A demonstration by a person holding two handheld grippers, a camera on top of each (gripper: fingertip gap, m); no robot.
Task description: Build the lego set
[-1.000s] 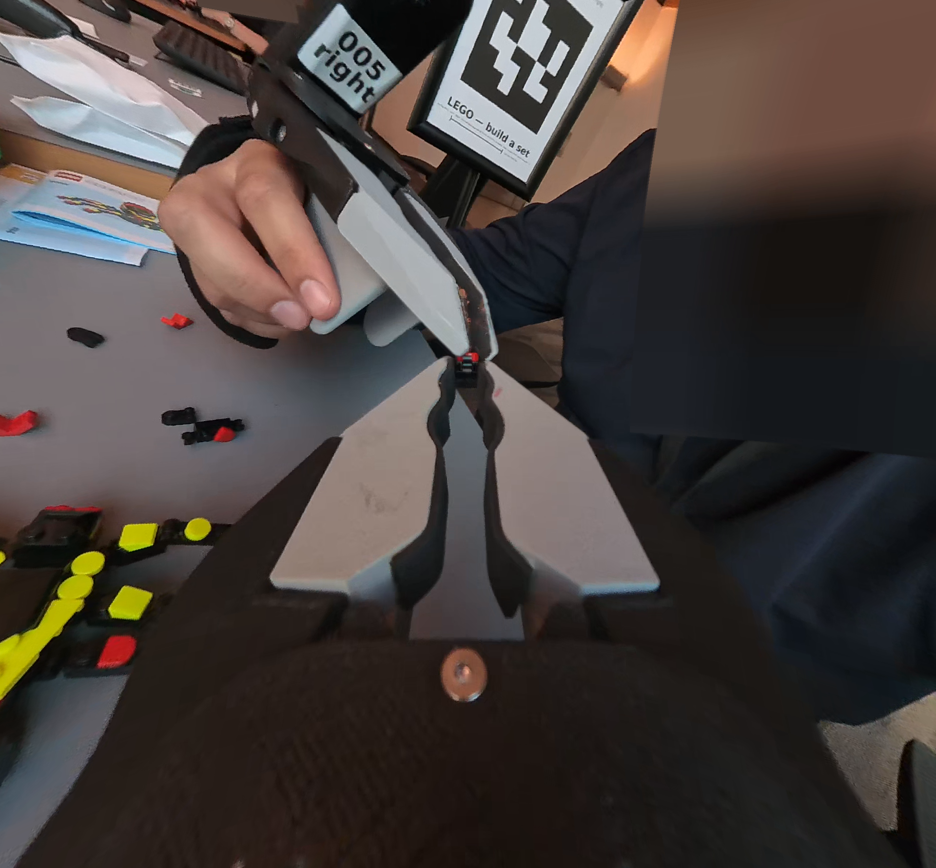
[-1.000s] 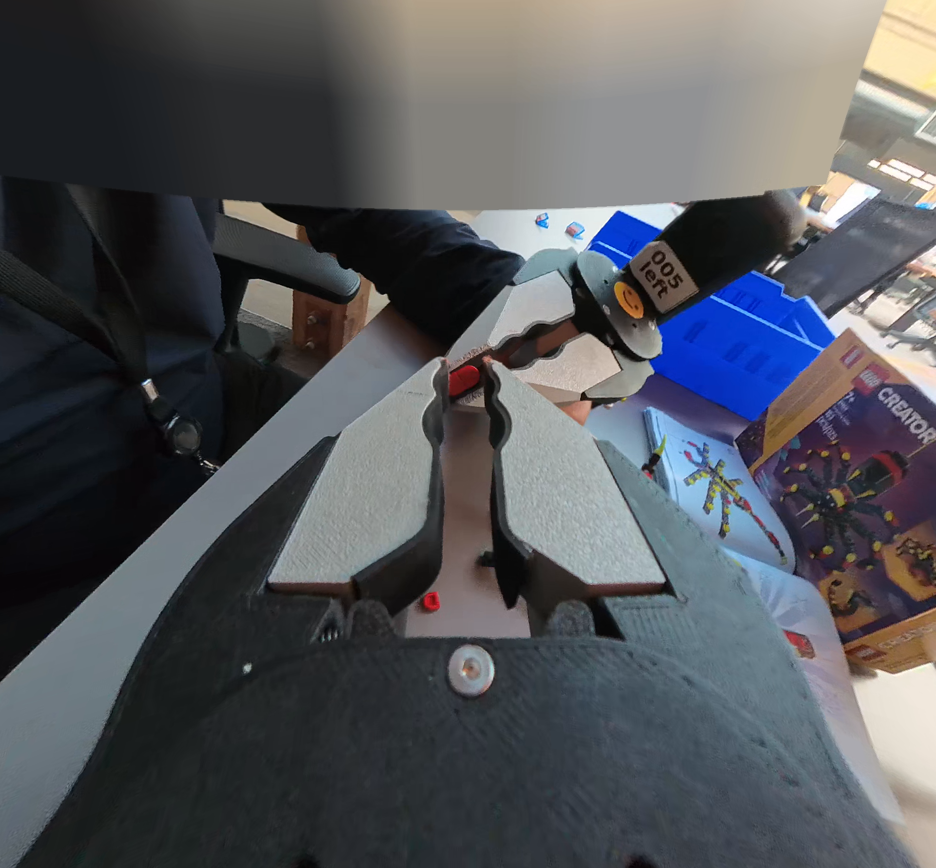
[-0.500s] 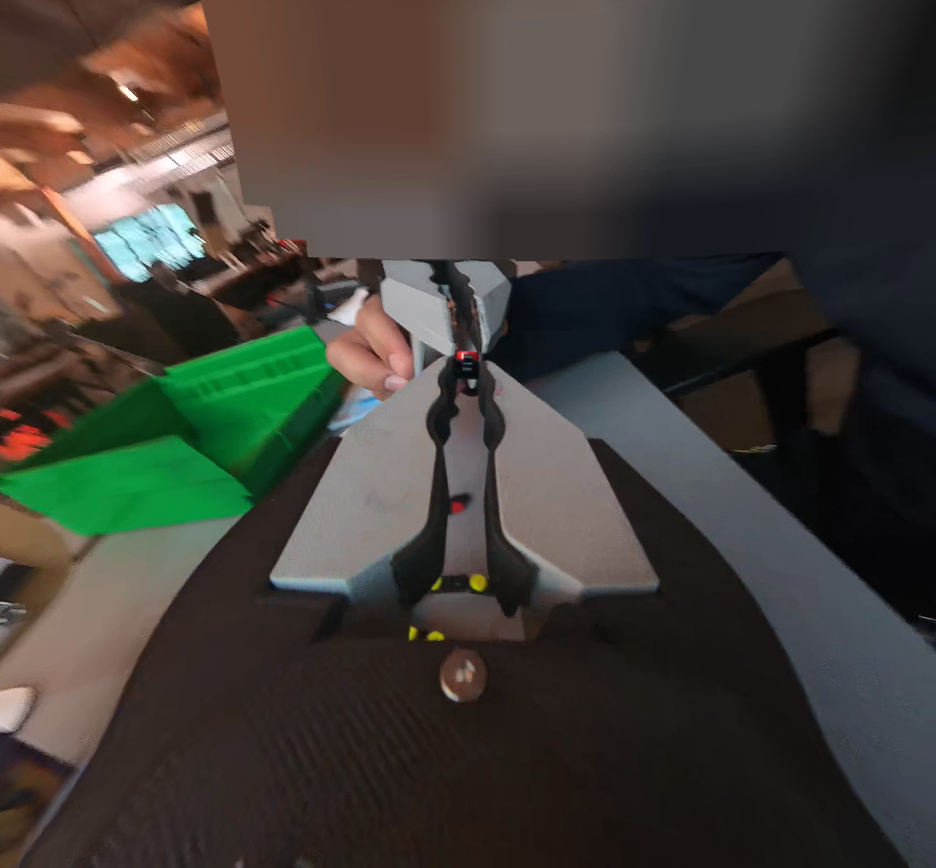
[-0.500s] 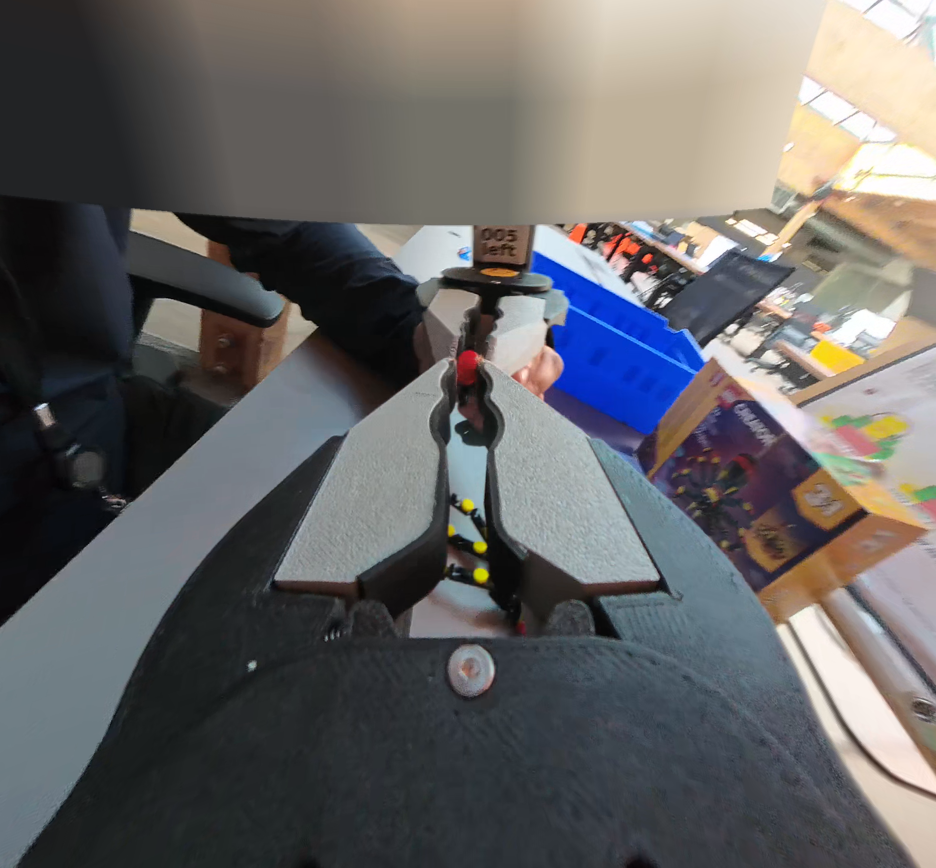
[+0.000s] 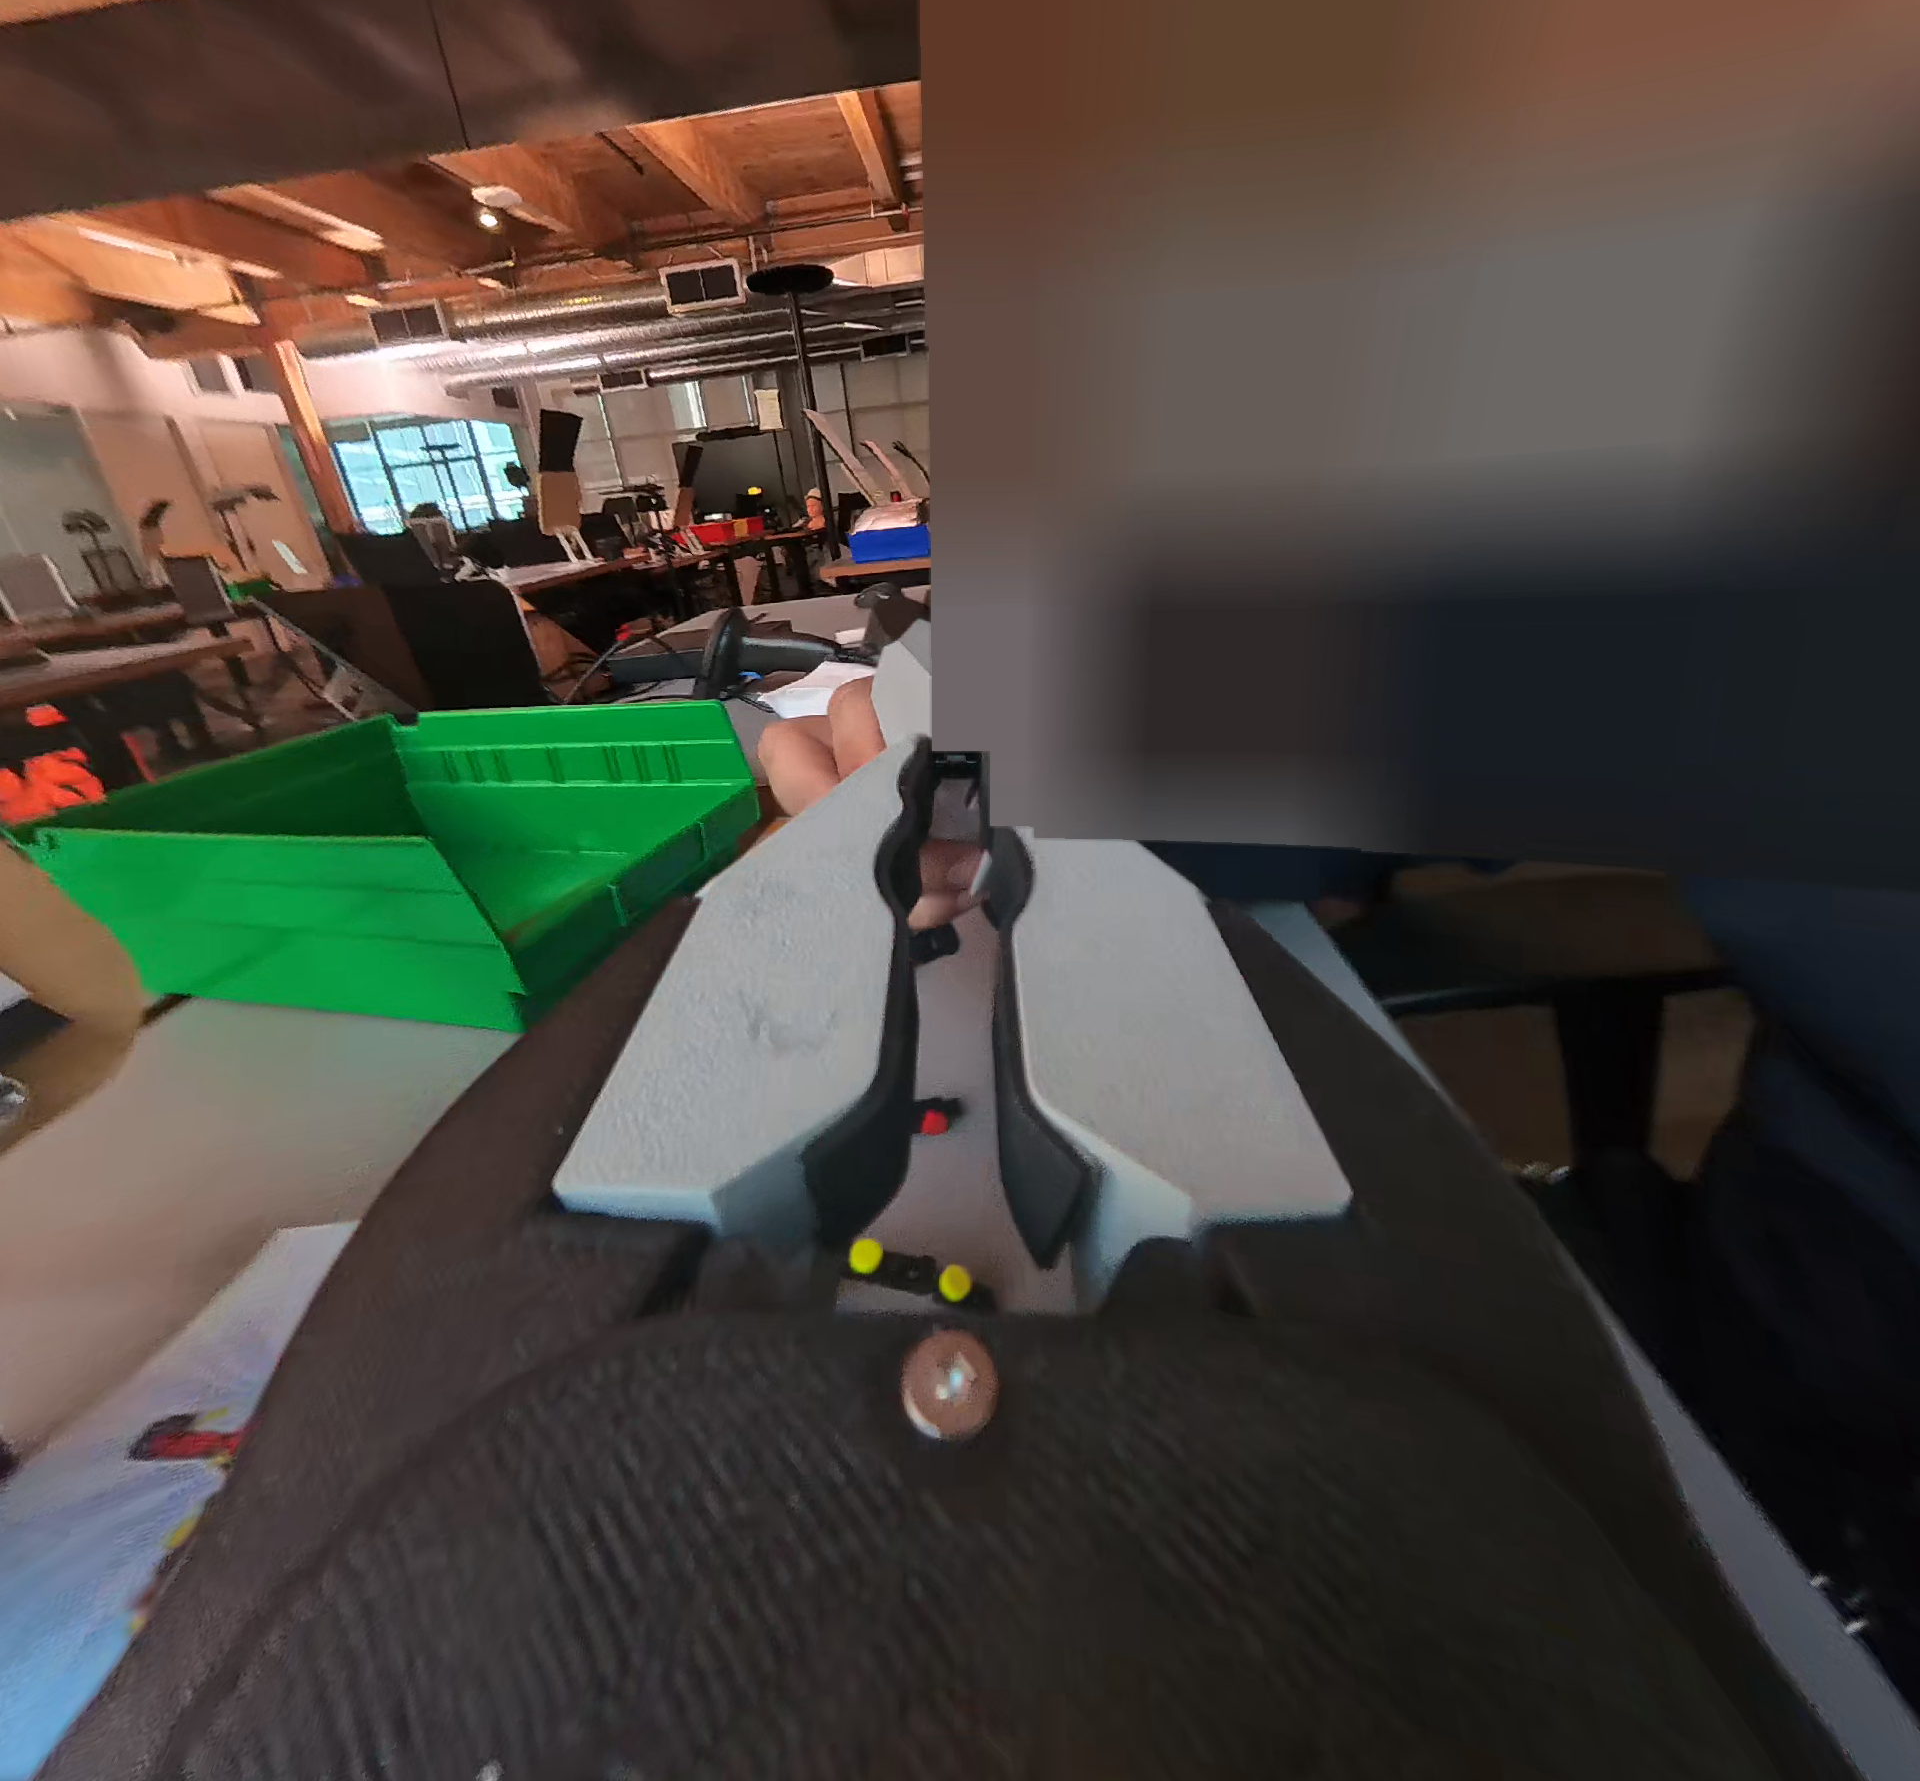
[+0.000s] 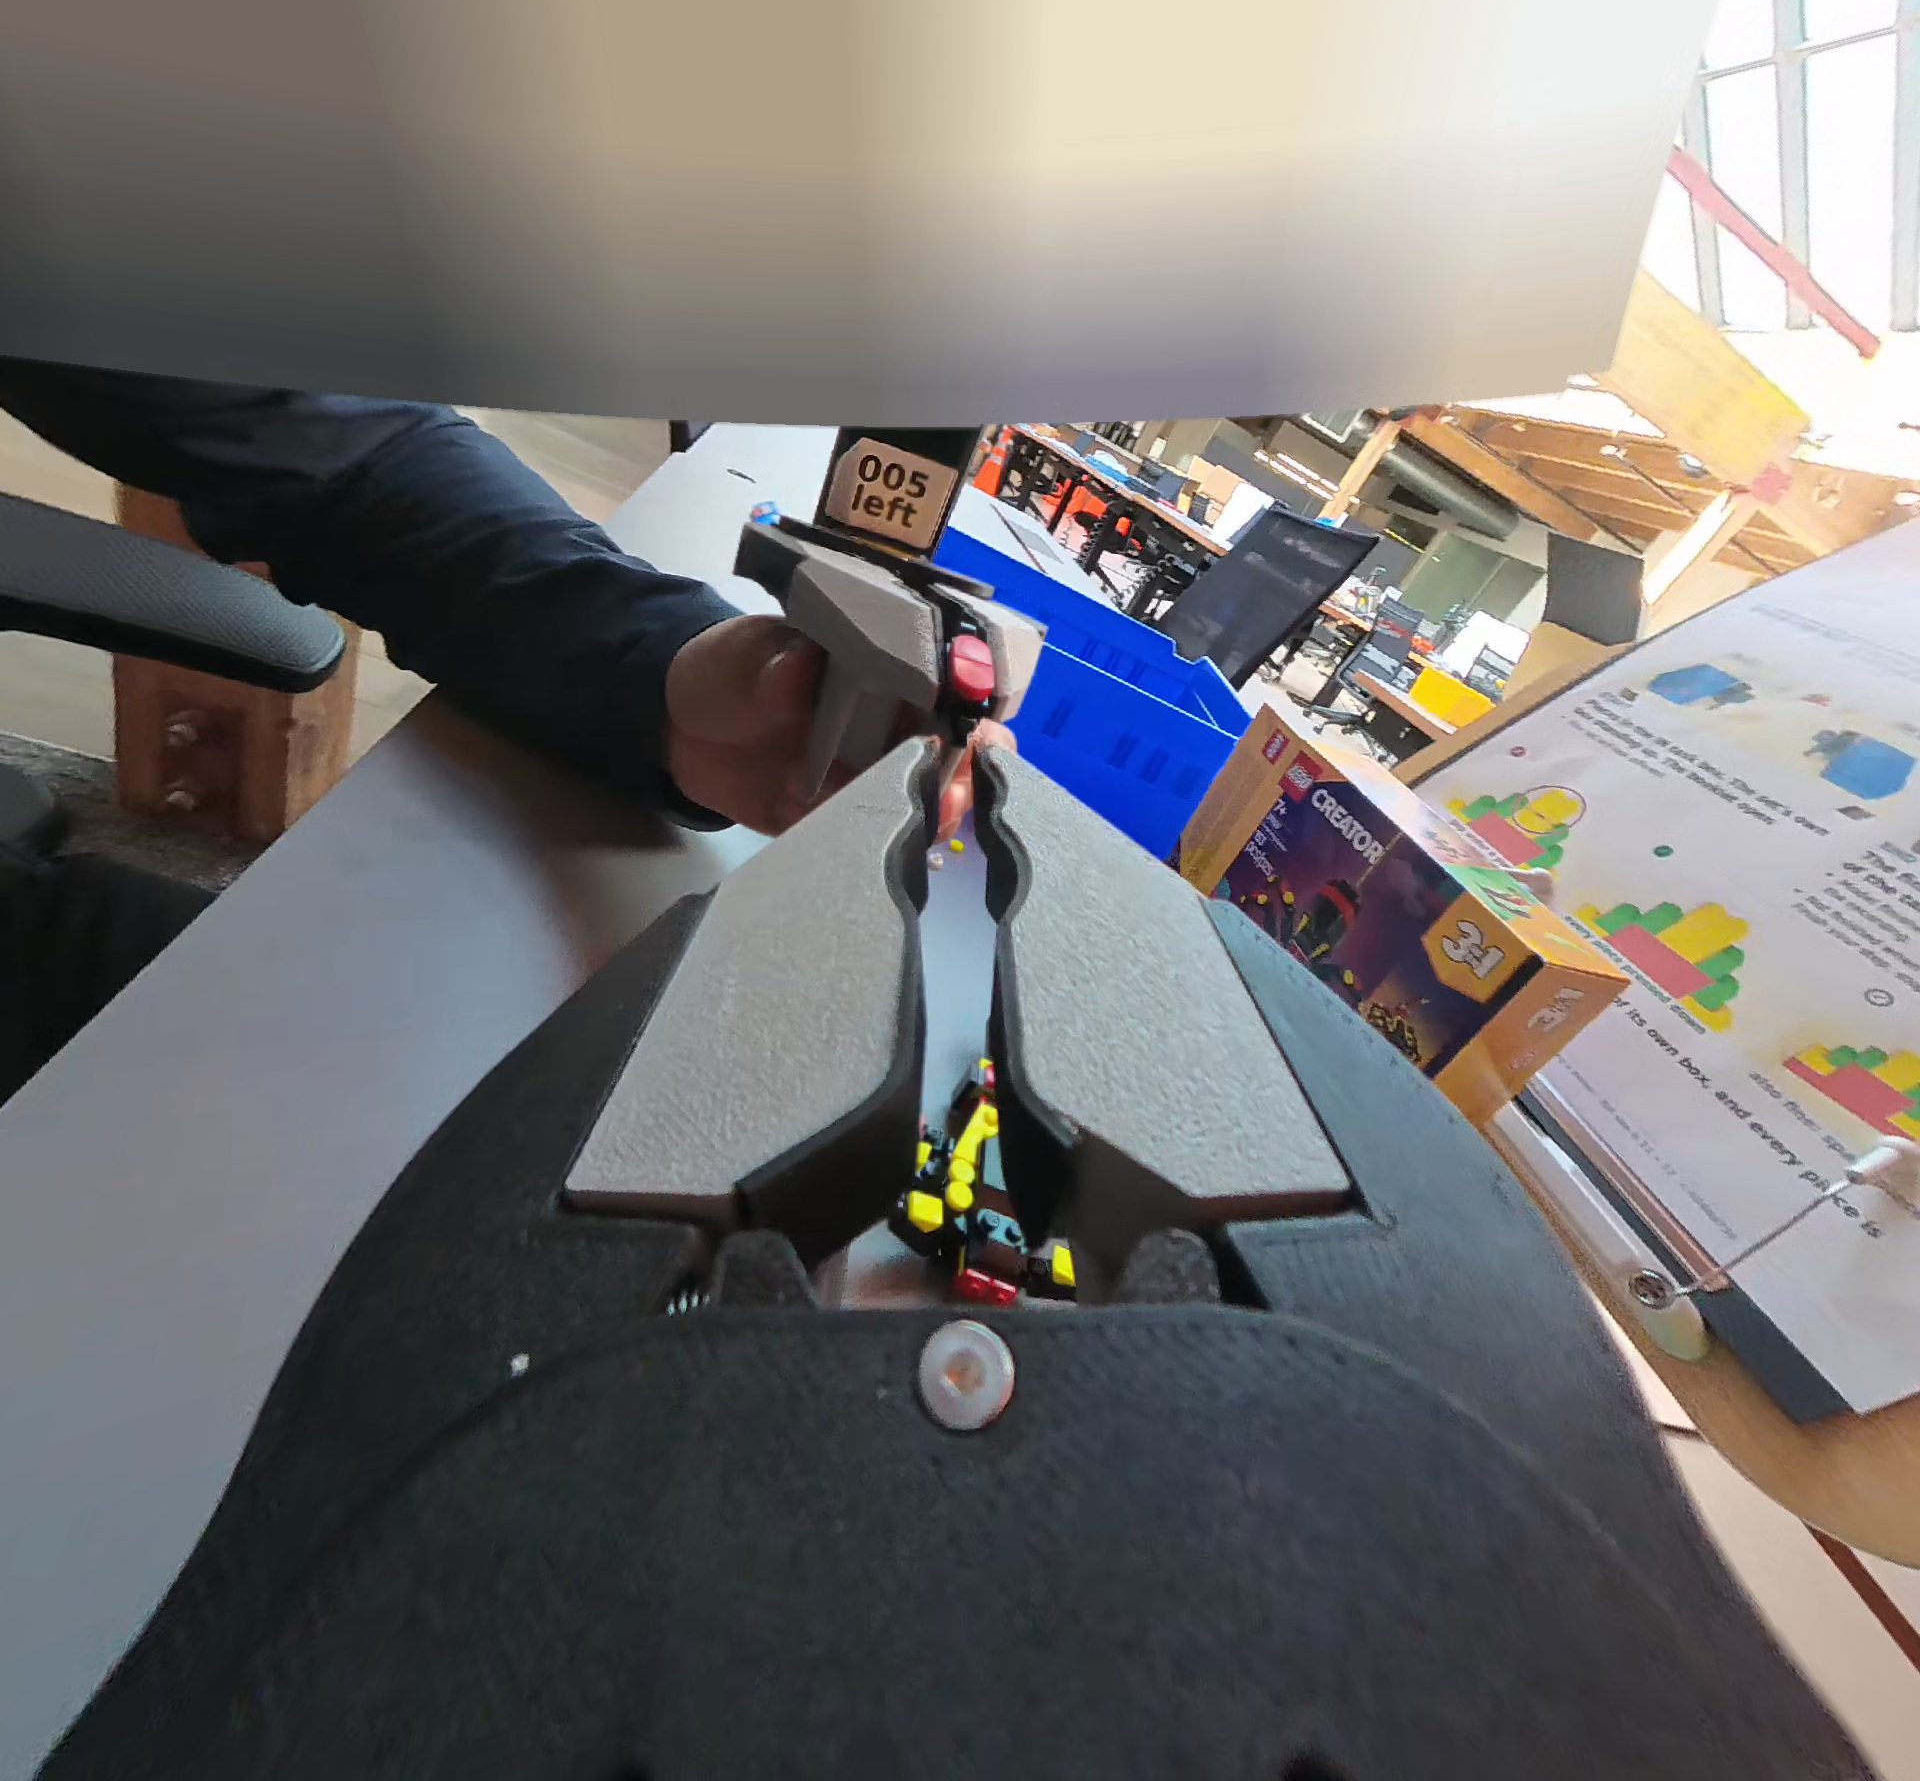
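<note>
The left gripper (image 6: 961, 692) pinched a red-and-black piece (image 6: 971, 669); at six o'clock, the right gripper (image 6: 957, 763), nearly closed, held nothing.

Green bin (image 5: 416, 858), blue bin (image 6: 1101, 692), grey worktop (image 6: 343, 910). Tongs: grey fingers (image 6: 769, 993), black pads. Red-and-black lego piece (image 6: 971, 666), yellow studs (image 5: 864, 1255).

Bright daylight frm windows, fisheye warp at edges, slight motion blur.
</note>
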